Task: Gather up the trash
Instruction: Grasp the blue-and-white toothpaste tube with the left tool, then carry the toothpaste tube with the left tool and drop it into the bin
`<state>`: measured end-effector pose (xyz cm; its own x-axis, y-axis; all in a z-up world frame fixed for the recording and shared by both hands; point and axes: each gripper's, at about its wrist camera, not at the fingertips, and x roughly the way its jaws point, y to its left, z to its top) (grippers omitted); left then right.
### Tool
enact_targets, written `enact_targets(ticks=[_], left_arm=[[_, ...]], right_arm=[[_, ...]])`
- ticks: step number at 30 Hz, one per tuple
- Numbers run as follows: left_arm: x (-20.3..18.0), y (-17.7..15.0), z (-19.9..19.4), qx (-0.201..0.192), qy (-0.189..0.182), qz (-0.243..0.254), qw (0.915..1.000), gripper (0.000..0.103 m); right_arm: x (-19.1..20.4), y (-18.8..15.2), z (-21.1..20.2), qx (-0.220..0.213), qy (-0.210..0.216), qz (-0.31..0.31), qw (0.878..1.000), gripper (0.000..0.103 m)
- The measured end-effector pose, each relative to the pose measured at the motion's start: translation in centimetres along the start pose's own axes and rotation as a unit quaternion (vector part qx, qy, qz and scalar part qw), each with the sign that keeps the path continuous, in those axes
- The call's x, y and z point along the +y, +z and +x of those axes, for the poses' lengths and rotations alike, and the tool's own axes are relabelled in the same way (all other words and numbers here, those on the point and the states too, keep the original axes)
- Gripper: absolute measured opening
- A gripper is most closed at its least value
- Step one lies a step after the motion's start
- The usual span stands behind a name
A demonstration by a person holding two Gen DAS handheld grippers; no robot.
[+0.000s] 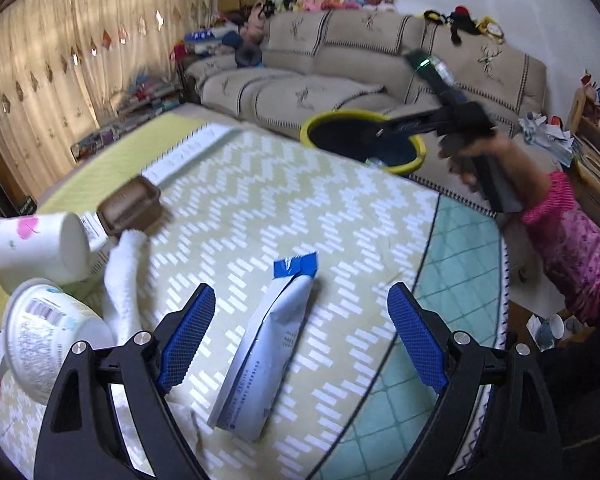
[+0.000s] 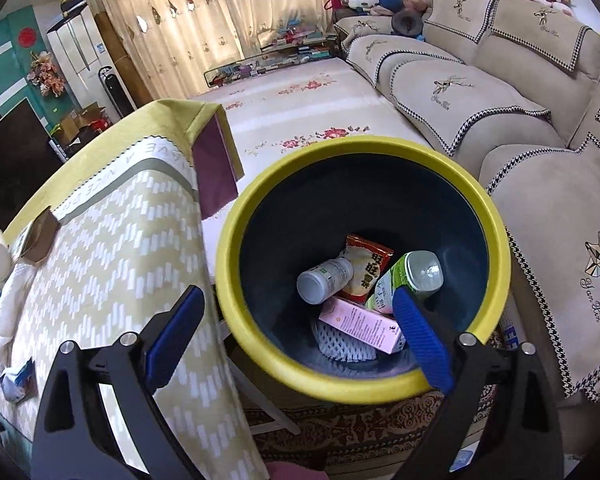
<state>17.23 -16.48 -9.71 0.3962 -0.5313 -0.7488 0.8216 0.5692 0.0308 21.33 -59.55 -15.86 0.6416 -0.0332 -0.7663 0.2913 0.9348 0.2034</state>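
**Both jaws spread, nothing gripped**

You are holding your left gripper (image 1: 300, 336) with its jaws spread wide over the table (image 1: 340, 208). The crumpled white-and-blue paper packet (image 1: 266, 344) is lying flat on the cloth between those jaws, untouched. Off past the left jaw, a white paper cup (image 1: 40, 246) and a brown plastic tray (image 1: 134, 206) are lying. Your right gripper (image 2: 300, 344) is hanging with jaws spread above the round yellow-rimmed bin (image 2: 268, 200), whose dark inside is holding bottles, a snack bag and a pink carton (image 2: 360, 330).
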Motion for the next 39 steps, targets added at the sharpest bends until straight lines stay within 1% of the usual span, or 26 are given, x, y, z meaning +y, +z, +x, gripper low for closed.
enact_targets(ticks=[2,4,6,7,9,12,13,15,17,18,19,20,26,30,34,39], left_arm=[[0.7,0.1,0.7,0.011,-0.003,-0.008,0.9999,0.085],[1.2,0.0,1.2,0.021,-0.008,-0.015,0.9996,0.081],[1.5,-0.3,1.5,0.030,-0.015,-0.020,0.9992,0.074],[1.6,-0.4,1.6,0.036,-0.016,-0.022,0.9990,0.072],[1.6,-0.5,1.9,0.044,-0.017,-0.021,0.9986,0.063],[1.4,-0.9,2.2,0.055,-0.019,-0.017,0.9982,0.054],[1.2,-0.9,2.2,0.057,-0.018,-0.015,0.9981,0.049],[1.0,-1.1,2.2,0.060,-0.015,-0.012,0.9980,0.034],[1.1,-1.2,2.2,0.062,-0.015,-0.016,0.9978,0.026],[1.2,-1.3,2.2,0.063,-0.016,-0.021,0.9977,0.023],[1.2,-1.3,2.3,0.063,-0.016,-0.025,0.9976,0.023],[1.3,-1.2,2.5,0.064,-0.015,-0.028,0.9975,0.017],[1.5,-0.4,2.7,0.060,-0.010,-0.041,0.9973,0.015],[1.5,1.4,2.6,0.046,-0.012,-0.049,0.9977,0.015],[1.2,3.8,3.2,0.031,-0.013,-0.052,0.9981,0.015],[-0.3,7.7,5.2,0.022,-0.024,-0.038,0.9987,0.015]], right_arm=[[0.3,-0.3,-0.6,-0.005,0.003,-0.005,1.000,0.090],[0.7,-0.6,-1.2,-0.009,0.004,-0.011,1.000,0.091],[1.0,-0.7,-1.7,-0.012,0.007,-0.016,1.000,0.092],[1.1,-0.7,-1.9,-0.013,0.008,-0.016,1.000,0.092],[1.2,-0.6,-2.2,-0.018,0.012,-0.016,1.000,0.092],[1.5,-0.6,-2.6,-0.023,0.013,-0.016,1.000,0.092],[1.4,-0.5,-2.7,-0.023,0.014,-0.016,1.000,0.092],[1.7,-0.5,-2.9,-0.025,0.014,-0.016,0.999,0.092],[1.7,-0.5,-3.1,-0.027,0.013,-0.016,0.999,0.092],[1.8,-0.6,-3.2,-0.029,0.013,-0.016,0.999,0.092],[1.9,-0.6,-3.4,-0.031,0.013,-0.016,0.999,0.092],[2.0,-0.6,-3.4,-0.032,0.013,-0.016,0.999,0.092],[2.1,-0.6,-4.2,-0.041,0.015,-0.017,0.999,0.092],[1.7,-0.3,-5.2,-0.058,0.003,-0.013,0.998,0.092],[0.7,-0.2,-5.9,-0.067,-0.012,-0.006,0.998,0.092],[-1.3,-0.3,-6.2,-0.067,-0.023,0.005,0.998,0.093]])
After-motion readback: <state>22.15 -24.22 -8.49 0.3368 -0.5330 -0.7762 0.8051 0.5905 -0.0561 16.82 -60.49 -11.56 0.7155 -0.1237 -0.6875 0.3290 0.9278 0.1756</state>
